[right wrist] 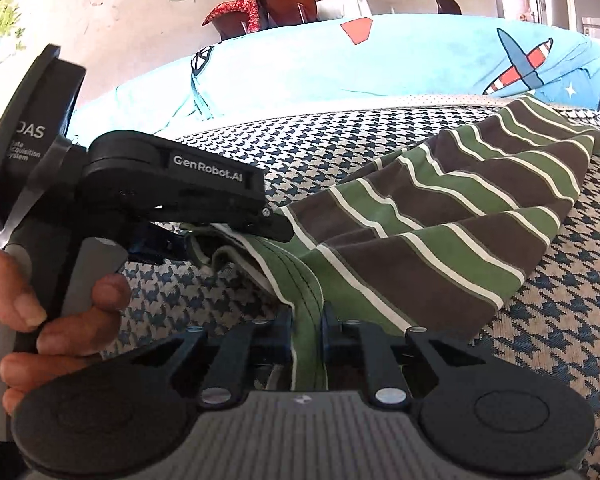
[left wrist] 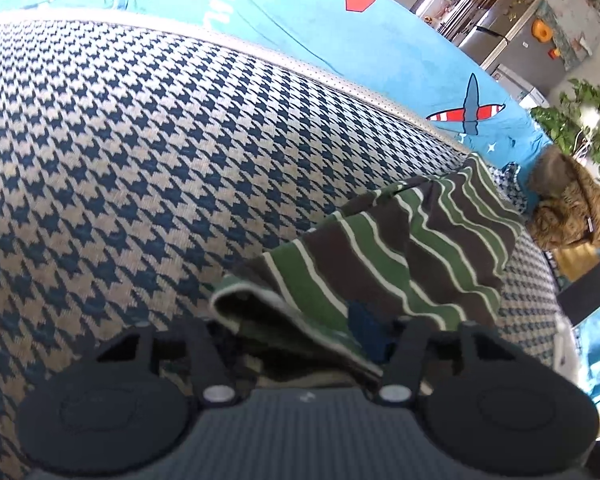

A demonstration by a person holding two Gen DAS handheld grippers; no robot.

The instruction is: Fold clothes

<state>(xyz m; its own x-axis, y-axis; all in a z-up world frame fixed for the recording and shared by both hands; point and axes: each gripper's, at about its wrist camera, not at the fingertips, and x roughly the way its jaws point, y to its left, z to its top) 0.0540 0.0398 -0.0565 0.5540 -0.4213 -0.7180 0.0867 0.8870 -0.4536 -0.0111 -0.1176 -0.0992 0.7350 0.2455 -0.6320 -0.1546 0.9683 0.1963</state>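
A green and brown striped garment (left wrist: 412,248) with thin white lines lies rumpled on a houndstooth cover (left wrist: 140,160). My left gripper (left wrist: 300,344) is open, fingers wide apart, and the garment's near folded edge lies between them. In the right wrist view the same garment (right wrist: 440,216) stretches away to the right. My right gripper (right wrist: 308,332) is shut on the garment's green hem at its near end. Just to the left, one of the left gripper's fingers (right wrist: 260,220) rests over the cloth's edge.
A hand (right wrist: 40,300) holds the left gripper's handle. Behind the houndstooth cover (right wrist: 560,320) lies a blue sheet (left wrist: 300,20) printed with a plane. A brown furry item (left wrist: 572,208) sits at the far right, with potted plants (left wrist: 580,120) and a fridge (left wrist: 500,24) beyond.
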